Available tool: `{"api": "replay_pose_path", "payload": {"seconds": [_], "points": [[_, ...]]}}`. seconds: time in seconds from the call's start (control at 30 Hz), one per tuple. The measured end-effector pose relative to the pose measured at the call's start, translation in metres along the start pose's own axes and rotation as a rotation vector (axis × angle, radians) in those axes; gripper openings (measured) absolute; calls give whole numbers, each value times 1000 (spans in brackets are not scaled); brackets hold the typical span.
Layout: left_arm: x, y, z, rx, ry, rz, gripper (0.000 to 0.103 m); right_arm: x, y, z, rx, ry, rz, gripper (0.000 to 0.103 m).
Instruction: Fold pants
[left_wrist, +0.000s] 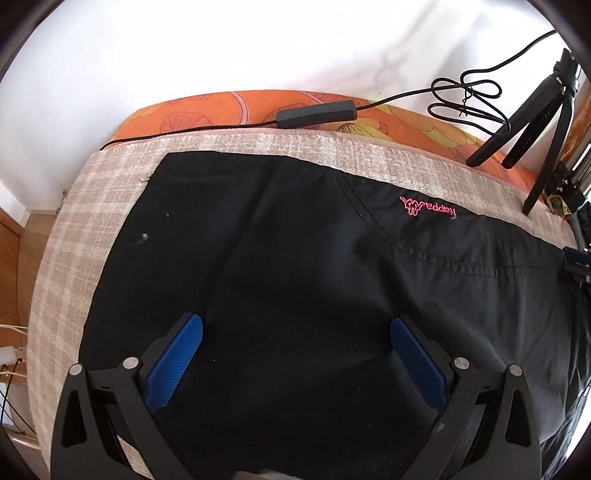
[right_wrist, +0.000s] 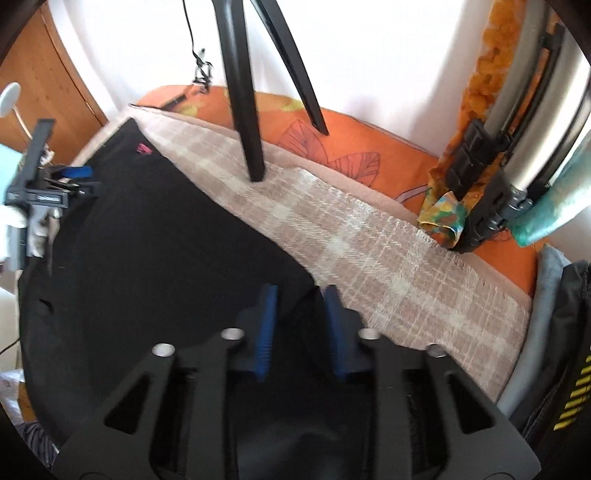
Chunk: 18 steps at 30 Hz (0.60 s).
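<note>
A: Where do your pants (left_wrist: 295, 258) sit right now?

B: Flat on the checked blanket (left_wrist: 66, 258) that covers the bed — black fabric with a pink logo (left_wrist: 428, 210) near the far edge, spread across most of the blanket. A tripod (right_wrist: 243, 110) stands on the blanket just beyond them, and a cable with a black box (left_wrist: 317, 112) lies along the orange floral sheet (left_wrist: 207, 107) behind.

A: And your grippers?

B: Your left gripper (left_wrist: 295, 332) hangs over the middle of the cloth with its blue pads (left_wrist: 177, 362) spread wide, gripping nothing. Your right gripper (right_wrist: 301, 314) is at the pants' edge where black meets blanket, its jaws drawn in close with a narrow gap. Dark fabric seems to sit between the pads (right_wrist: 267, 325), so I judge it pinched on the pants' edge, though the blur leaves some doubt.

A: How will the cloth behave?

B: Soft, light and limp, I'd say — it will drape and sag from whatever point you lift, and thin fabric can slip from a shallow pinch. Take hold at an edge or hem, catching all layers, and match it with your left gripper on the same side so the fold lifts evenly.
</note>
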<state>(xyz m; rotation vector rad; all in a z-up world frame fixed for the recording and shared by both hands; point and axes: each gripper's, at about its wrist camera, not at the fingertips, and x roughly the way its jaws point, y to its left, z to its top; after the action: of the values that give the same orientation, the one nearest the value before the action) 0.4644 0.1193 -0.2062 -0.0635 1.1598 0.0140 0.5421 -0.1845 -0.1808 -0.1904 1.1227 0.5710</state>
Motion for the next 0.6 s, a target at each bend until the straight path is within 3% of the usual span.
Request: {"api": "replay_pose_path", "payload": {"seconds": [0.17,0.43,0.47,0.6], "points": [[-1,0,0,1,-1,-12,103,-34,16,-16,-7,-60,41,12],[-31,24,24,-183,-98,-128,102,-71,75,-49,-142,-134,11,8],[-33,24,28,-194,-103,-142,102,-73,82,-51,-151,-142,7,4],[-34,17,50,-205,-100,-148,102,-74,101,-61,-209,-142,-4,4]]}}
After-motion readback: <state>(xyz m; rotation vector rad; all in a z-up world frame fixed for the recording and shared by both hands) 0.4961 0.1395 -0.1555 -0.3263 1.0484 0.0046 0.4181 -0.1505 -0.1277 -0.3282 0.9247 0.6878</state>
